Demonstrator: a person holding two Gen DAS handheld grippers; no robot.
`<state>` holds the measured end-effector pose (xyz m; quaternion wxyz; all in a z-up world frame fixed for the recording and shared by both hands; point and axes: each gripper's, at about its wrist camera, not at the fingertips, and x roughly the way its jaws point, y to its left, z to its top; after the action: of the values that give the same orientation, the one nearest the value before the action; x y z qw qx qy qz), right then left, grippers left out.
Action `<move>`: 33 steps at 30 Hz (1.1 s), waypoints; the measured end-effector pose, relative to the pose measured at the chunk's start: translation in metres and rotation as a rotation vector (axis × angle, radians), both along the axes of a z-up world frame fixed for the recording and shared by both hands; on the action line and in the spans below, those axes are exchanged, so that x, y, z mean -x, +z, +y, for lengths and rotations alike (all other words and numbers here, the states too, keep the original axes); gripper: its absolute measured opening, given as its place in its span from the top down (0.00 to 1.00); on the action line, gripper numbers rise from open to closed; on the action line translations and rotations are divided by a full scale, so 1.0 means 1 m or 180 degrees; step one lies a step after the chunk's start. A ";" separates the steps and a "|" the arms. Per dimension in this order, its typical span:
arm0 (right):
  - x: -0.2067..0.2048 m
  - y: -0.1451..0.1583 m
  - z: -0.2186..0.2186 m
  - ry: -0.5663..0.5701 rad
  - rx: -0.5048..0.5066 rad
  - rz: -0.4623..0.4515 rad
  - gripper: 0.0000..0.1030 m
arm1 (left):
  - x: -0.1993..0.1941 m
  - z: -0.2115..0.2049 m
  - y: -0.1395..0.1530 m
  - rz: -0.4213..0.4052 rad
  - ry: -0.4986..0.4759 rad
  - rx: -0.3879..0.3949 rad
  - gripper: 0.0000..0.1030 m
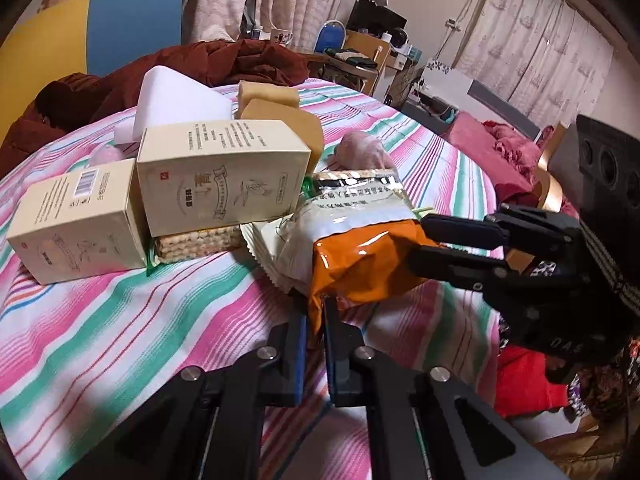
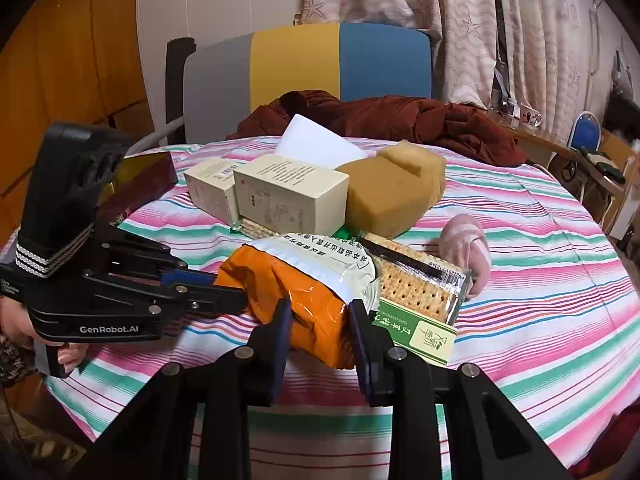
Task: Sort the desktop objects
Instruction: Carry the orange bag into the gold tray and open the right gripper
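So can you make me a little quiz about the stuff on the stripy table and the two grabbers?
1. True or false: both grippers are shut on the orange snack bag.
2. What lies under the cream box?
A. a spoon
B. a cracker pack
C. a phone
3. Fill in: the pink fuzzy thing rests on the striped ____.

Key
1. True. The left gripper pinches the bag's near edge, and the right gripper clamps its body.
2. B. The crackers peek out beneath the box.
3. Tablecloth.
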<state>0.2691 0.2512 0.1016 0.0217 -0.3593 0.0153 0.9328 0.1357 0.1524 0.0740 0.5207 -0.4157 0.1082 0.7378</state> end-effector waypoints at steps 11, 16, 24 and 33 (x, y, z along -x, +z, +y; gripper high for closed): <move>-0.005 0.045 -0.031 0.0159 0.0055 0.0334 0.74 | -0.012 -0.056 0.050 0.0116 0.0341 -0.0327 0.94; 0.019 0.067 -0.070 0.0492 0.0101 0.0517 0.75 | -0.004 -0.107 0.079 0.0240 0.0653 -0.0375 0.94; 0.104 0.096 -0.170 0.1281 0.0239 0.0676 0.75 | 0.042 -0.237 0.113 0.0522 0.1434 -0.0275 0.94; 0.228 0.065 -0.307 0.1887 -0.0002 0.0217 0.78 | 0.139 -0.337 0.065 0.0288 0.2170 0.0191 0.93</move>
<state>0.0407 -0.0555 0.1669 -0.2521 -0.3165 -0.0899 0.9100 -0.0030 -0.1850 0.1392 0.2264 -0.4099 0.0078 0.8835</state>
